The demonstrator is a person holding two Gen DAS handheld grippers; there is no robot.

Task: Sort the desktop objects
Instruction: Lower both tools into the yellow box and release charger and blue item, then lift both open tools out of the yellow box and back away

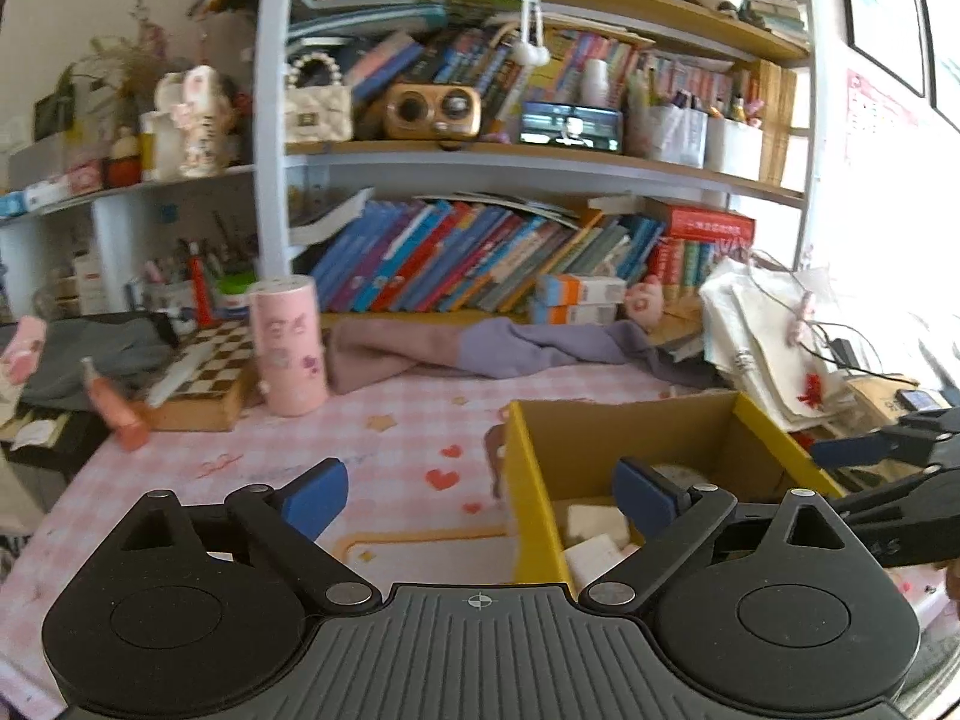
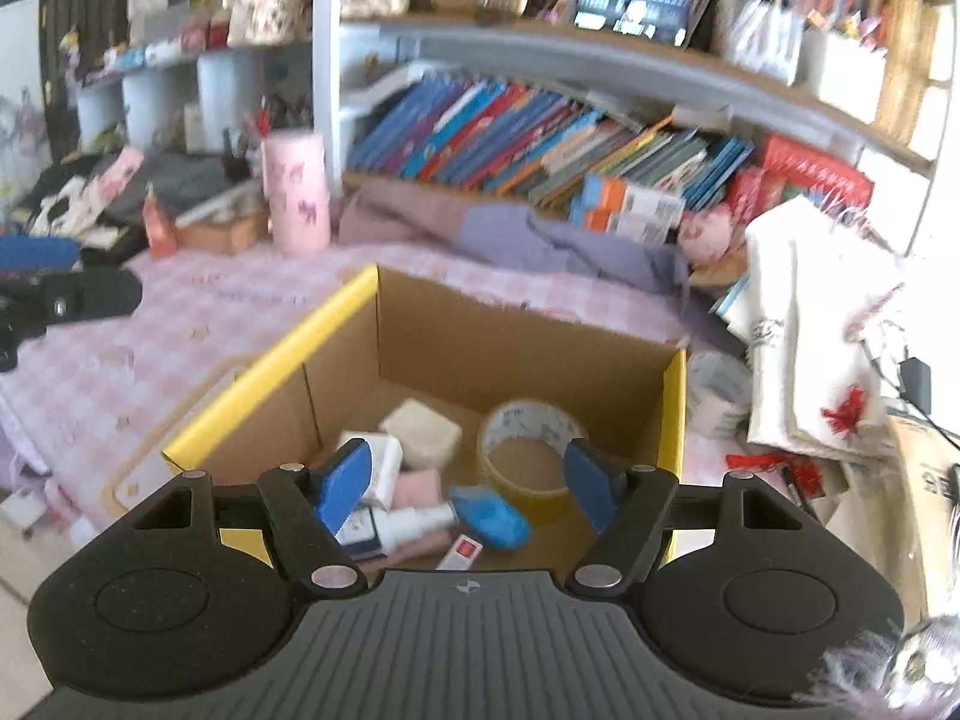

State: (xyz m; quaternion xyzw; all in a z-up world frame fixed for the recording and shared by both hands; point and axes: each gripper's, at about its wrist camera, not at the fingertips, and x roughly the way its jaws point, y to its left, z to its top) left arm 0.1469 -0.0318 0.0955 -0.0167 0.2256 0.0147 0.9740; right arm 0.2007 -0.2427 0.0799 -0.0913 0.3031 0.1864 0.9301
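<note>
An open cardboard box with yellow rims (image 2: 672,396) stands on the pink checked tablecloth (image 1: 372,438). Inside lie a tape roll (image 2: 528,450), a blue object (image 2: 492,516), a white spray bottle (image 2: 414,522), small white boxes (image 2: 384,462), a beige block (image 2: 423,432) and a red-and-white item (image 2: 462,552). My right gripper (image 2: 468,483) hovers over the box, open, with nothing between its blue pads. My left gripper (image 1: 480,495) is wide open and empty, straddling the box's left wall (image 1: 522,480). Each gripper shows at the edge of the other's view: the right gripper (image 1: 834,477), the left gripper (image 2: 36,300).
A tall pink cylinder (image 1: 288,348), a tilted orange bottle (image 1: 117,408) and a checkerboard box (image 1: 210,372) stand at the far left. Purple cloth (image 1: 480,348) lies before shelves of books (image 1: 480,252). White bags and papers (image 2: 804,348) pile up right of the box.
</note>
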